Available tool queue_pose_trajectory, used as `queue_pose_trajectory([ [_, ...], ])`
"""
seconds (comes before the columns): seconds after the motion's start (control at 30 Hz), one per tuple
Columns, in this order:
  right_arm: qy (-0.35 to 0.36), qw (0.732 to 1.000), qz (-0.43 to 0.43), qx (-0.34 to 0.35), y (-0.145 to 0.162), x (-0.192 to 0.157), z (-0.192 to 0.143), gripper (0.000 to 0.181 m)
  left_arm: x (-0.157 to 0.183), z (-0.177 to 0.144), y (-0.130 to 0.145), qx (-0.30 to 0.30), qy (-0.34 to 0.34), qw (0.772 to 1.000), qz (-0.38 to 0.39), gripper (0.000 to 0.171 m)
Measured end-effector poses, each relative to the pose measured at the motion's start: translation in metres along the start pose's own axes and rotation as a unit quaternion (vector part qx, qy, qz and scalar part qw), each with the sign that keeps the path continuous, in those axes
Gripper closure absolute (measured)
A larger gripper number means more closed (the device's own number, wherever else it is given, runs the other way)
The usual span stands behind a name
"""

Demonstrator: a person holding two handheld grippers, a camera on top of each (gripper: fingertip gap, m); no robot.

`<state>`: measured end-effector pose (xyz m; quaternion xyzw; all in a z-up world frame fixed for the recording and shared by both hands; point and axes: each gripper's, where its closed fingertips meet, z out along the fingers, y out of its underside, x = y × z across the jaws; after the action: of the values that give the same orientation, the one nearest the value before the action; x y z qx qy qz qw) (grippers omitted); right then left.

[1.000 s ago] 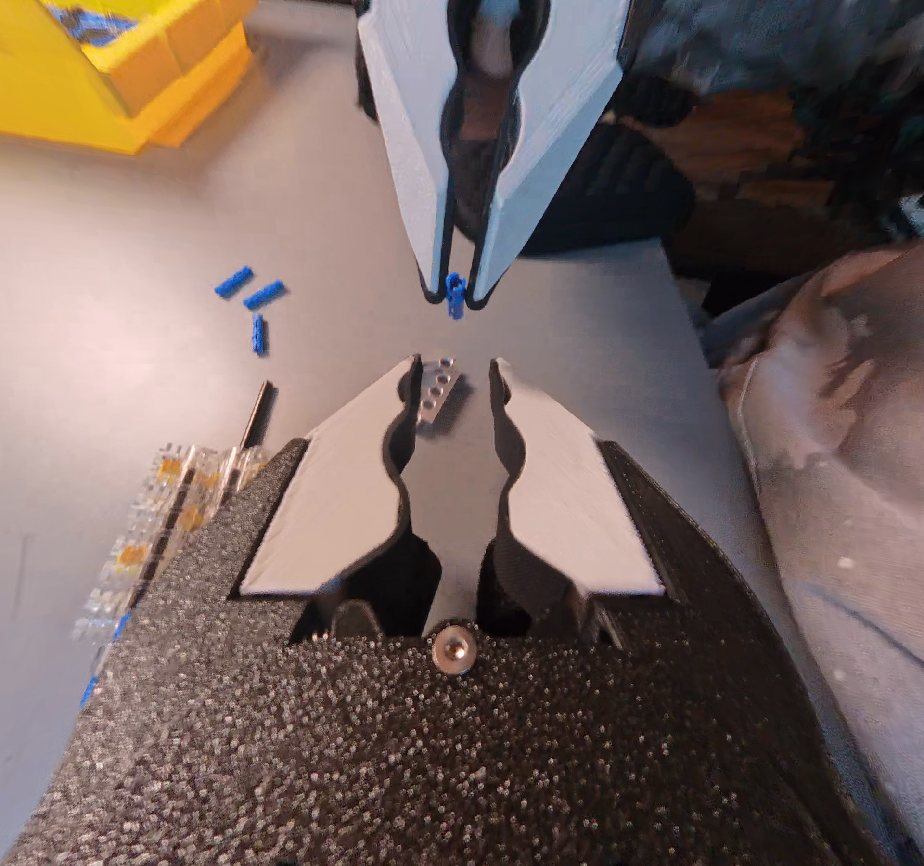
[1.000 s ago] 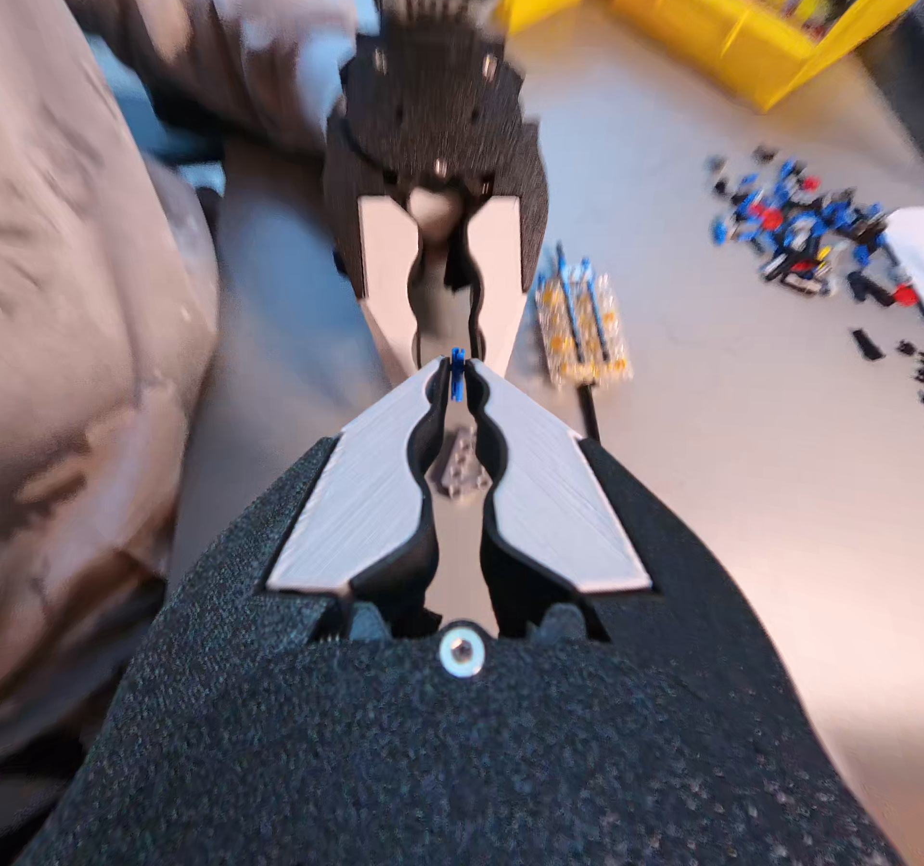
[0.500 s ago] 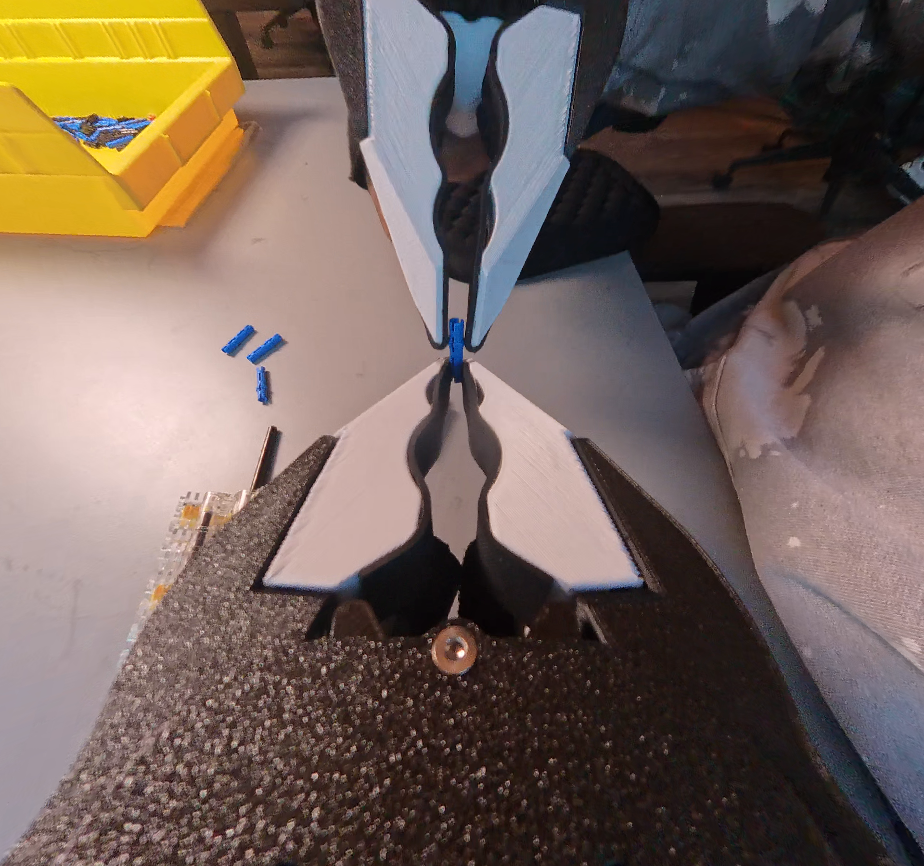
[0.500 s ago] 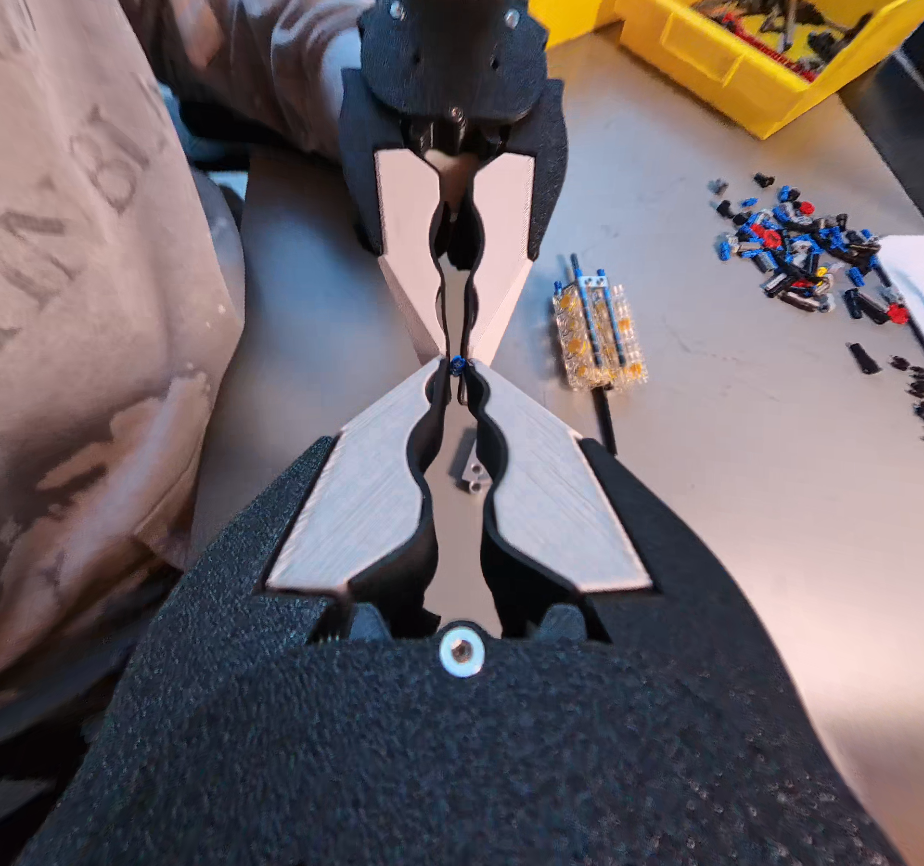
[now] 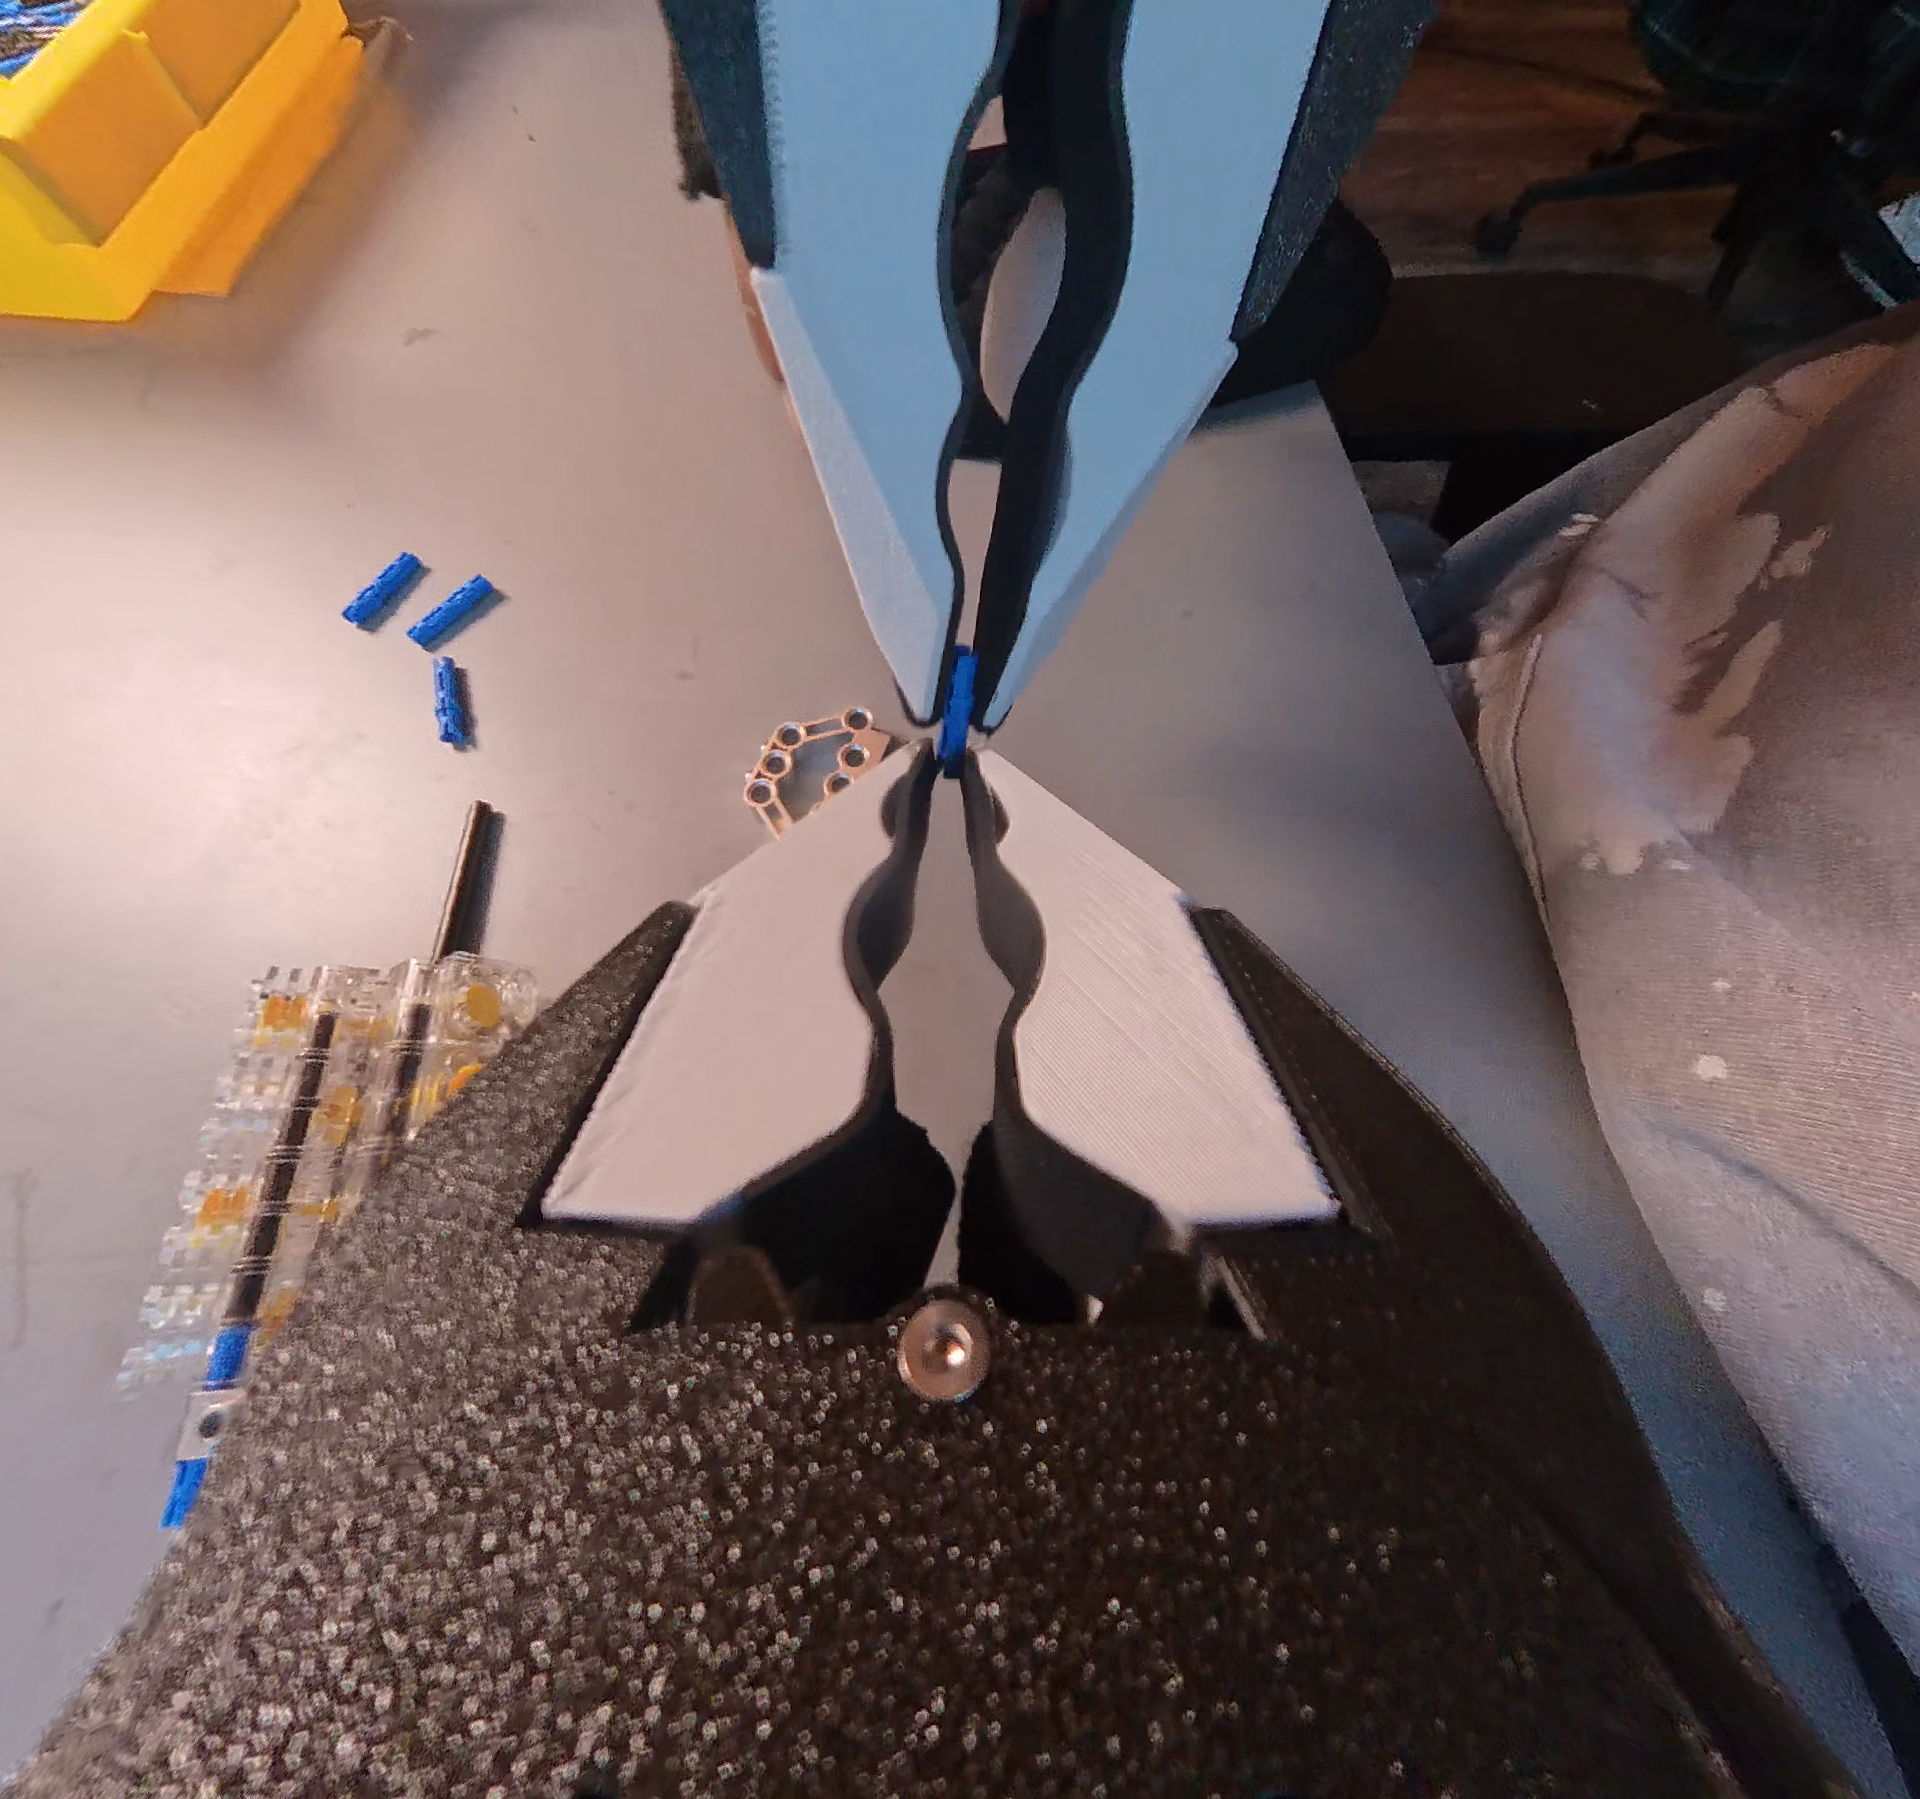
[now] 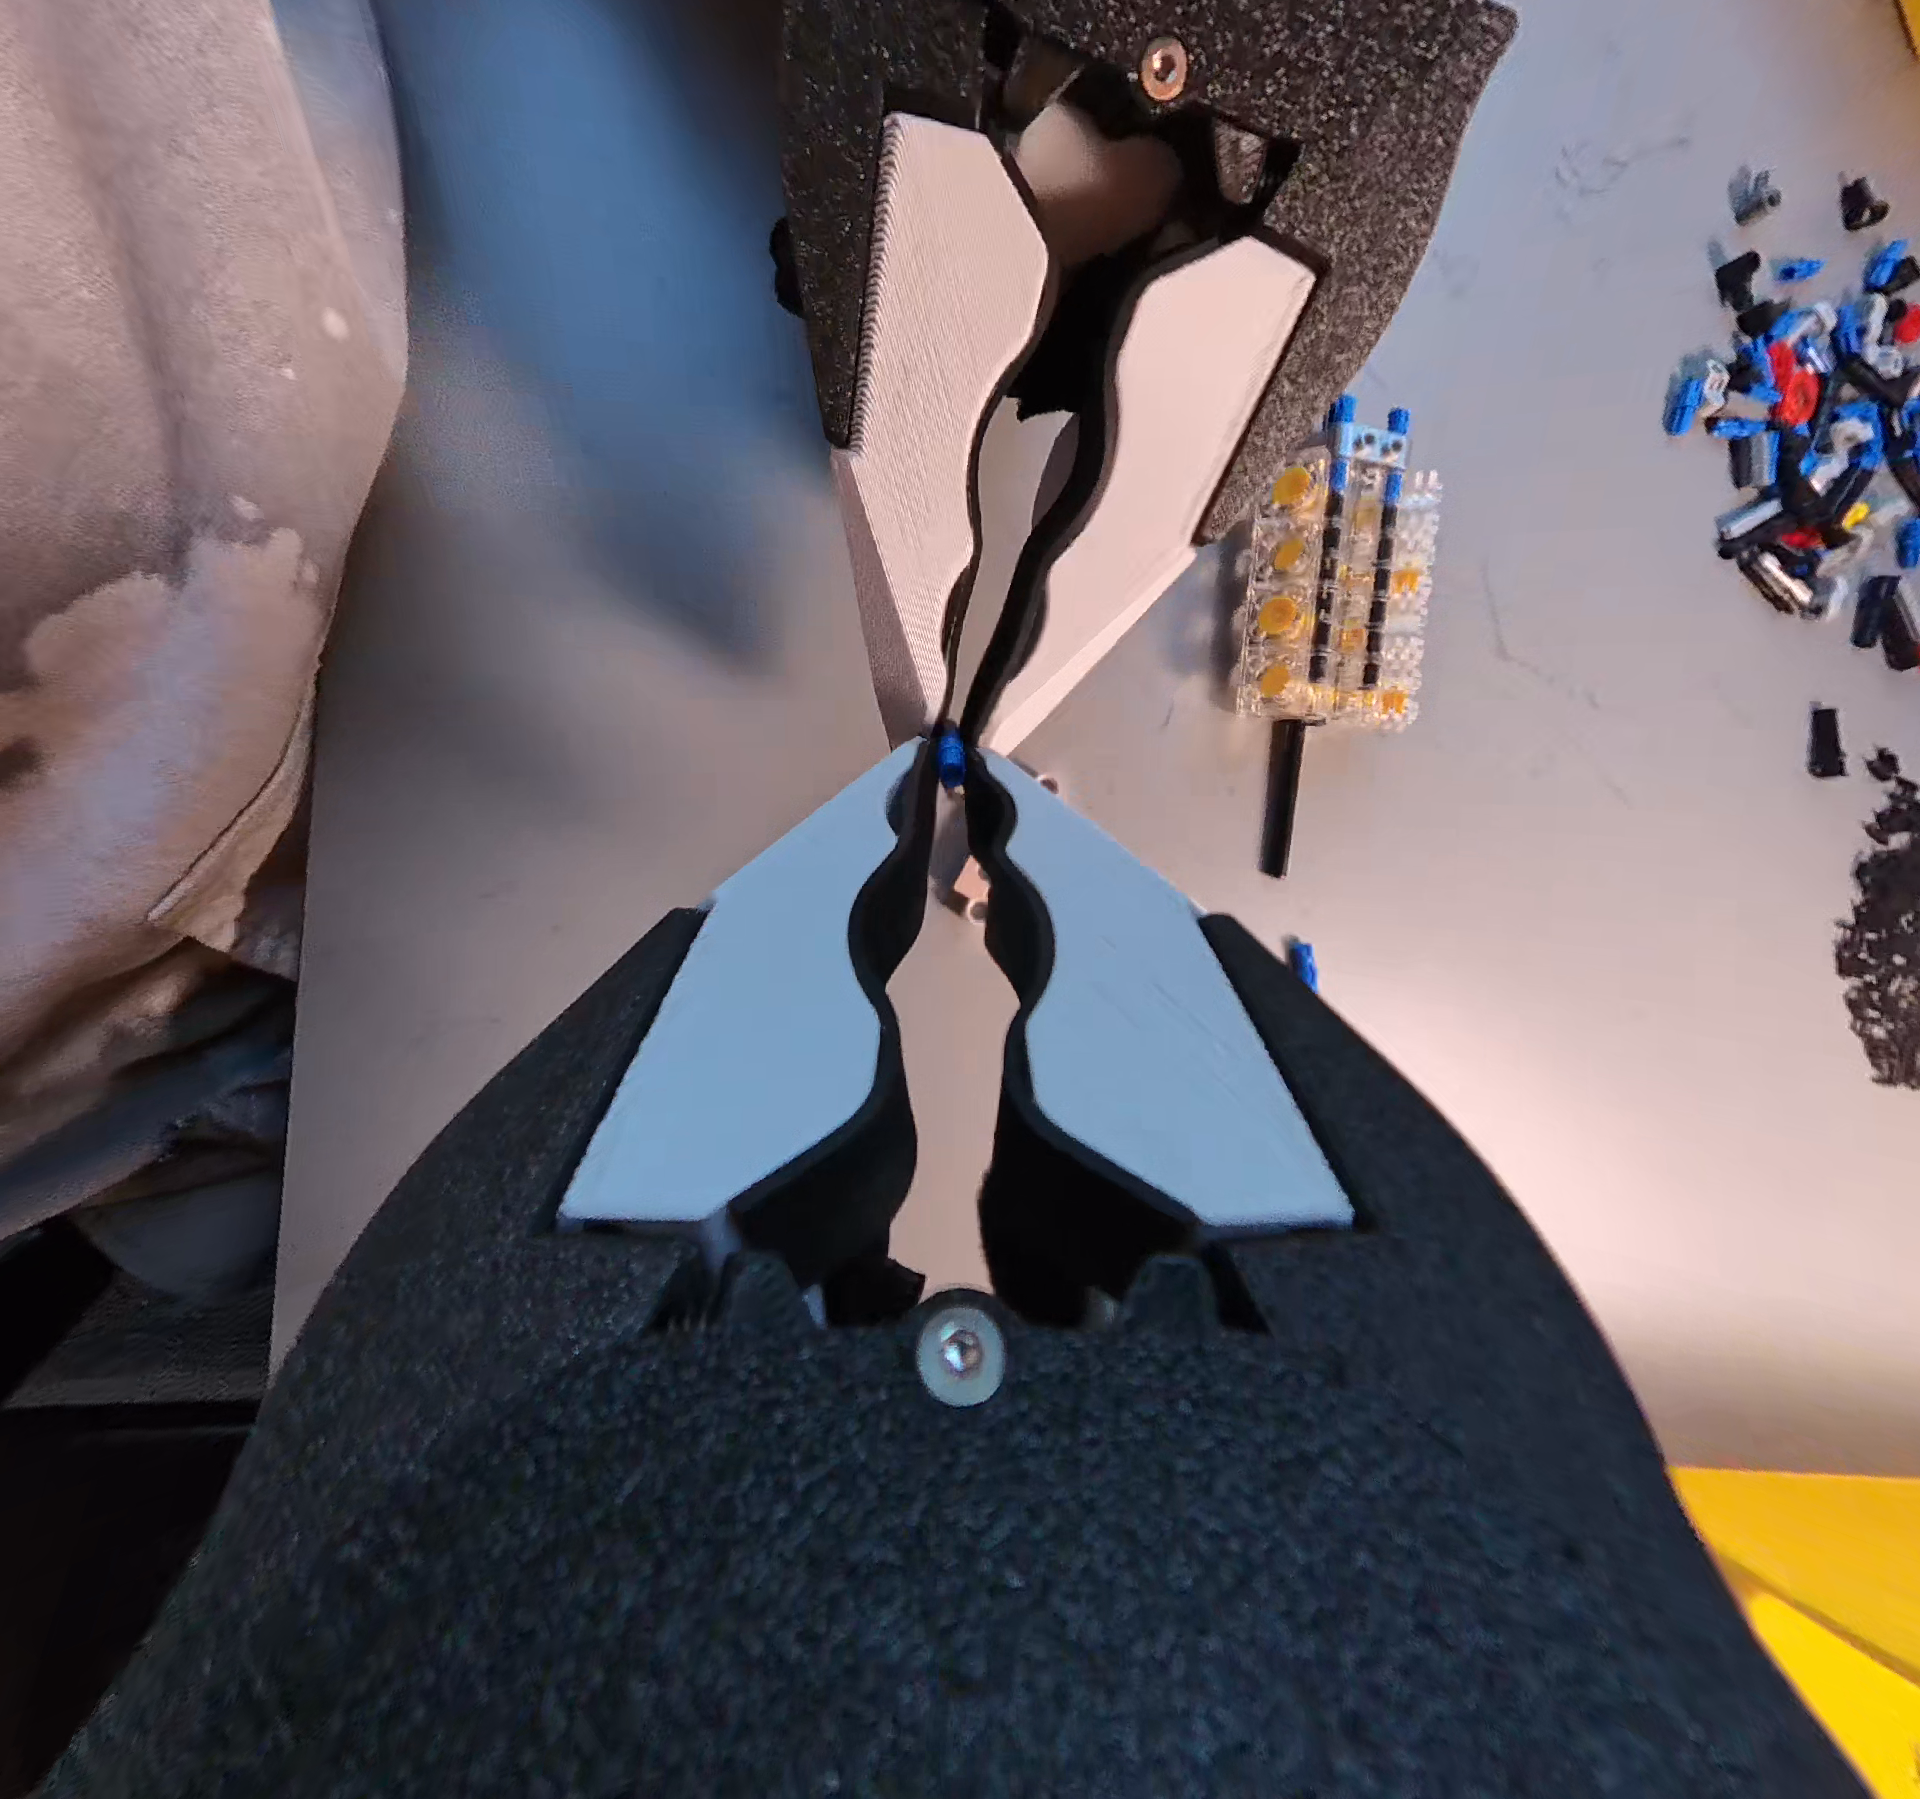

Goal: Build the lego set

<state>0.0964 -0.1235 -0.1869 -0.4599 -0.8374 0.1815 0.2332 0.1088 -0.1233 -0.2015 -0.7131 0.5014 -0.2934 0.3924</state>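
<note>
A small blue pin (image 5: 956, 695) is held tip to tip between both grippers above the grey table (image 5: 260, 814). My left gripper (image 5: 945, 762) is shut on its lower end. My right gripper (image 5: 958, 710) comes down from the top of the left wrist view, shut on its upper end. In the right wrist view, my right gripper (image 6: 948, 767) pinches the pin (image 6: 948, 757) and the left gripper (image 6: 958, 723) meets it from above. A flat grey perforated piece (image 5: 816, 762) lies on the table just left of my left fingertips. It shows partly between my right fingers (image 6: 971, 882).
Three loose blue pins (image 5: 436, 627) and a black axle (image 5: 462, 876) lie to the left. A clear brick block with yellow parts (image 6: 1340, 586) sits nearby. A pile of small parts (image 6: 1818, 461) lies far right. A yellow bin (image 5: 156, 139) stands at the back left. A person's clothing (image 5: 1714, 814) borders the table edge. Less than 4 cm separates the two grippers' tips. My left tips are roughly 4 centimeters from the flat grey perforated piece (image 5: 816, 762).
My left gripper went from open to shut on the free end of the pin that the right gripper holds. Both grippers moved closer and tilted. The grey piece now lies left of my left tips.
</note>
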Motion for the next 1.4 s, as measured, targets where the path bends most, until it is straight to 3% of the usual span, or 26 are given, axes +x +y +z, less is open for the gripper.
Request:
queue_pose_trajectory([
  [0.07, -0.002, 1.000, 0.016, -0.020, 0.011, 0.004, -0.004, 0.180, -0.011, -0.001, 0.002, 0.001, -0.021, 1.000, -0.002, 0.148],
  [0.17, -0.008, 0.998, 0.037, -0.046, 0.033, 0.013, -0.010, 0.180, -0.025, 0.003, 0.006, -0.016, -0.028, 0.999, 0.001, 0.133],
  [0.3, -0.035, 0.996, 0.034, -0.079, 0.050, 0.011, -0.001, 0.180, -0.034, 0.020, 0.014, -0.067, -0.012, 0.997, 0.022, 0.124],
  [0.37, -0.043, 0.995, 0.031, -0.085, 0.051, 0.011, 0.004, 0.180, -0.032, 0.026, 0.021, -0.088, 0.003, 0.996, 0.025, 0.125],
  [0.47, -0.058, 0.993, 0.025, -0.100, 0.054, 0.009, 0.010, 0.180, -0.032, 0.027, 0.022, -0.087, 0.001, 0.996, 0.023, 0.142],
  [1.4, -0.088, 0.982, -0.037, -0.162, 0.050, 0.004, 0.019, 0.179, -0.025, 0.026, 0.023, -0.083, -0.007, 0.996, -0.013, 0.145],
])
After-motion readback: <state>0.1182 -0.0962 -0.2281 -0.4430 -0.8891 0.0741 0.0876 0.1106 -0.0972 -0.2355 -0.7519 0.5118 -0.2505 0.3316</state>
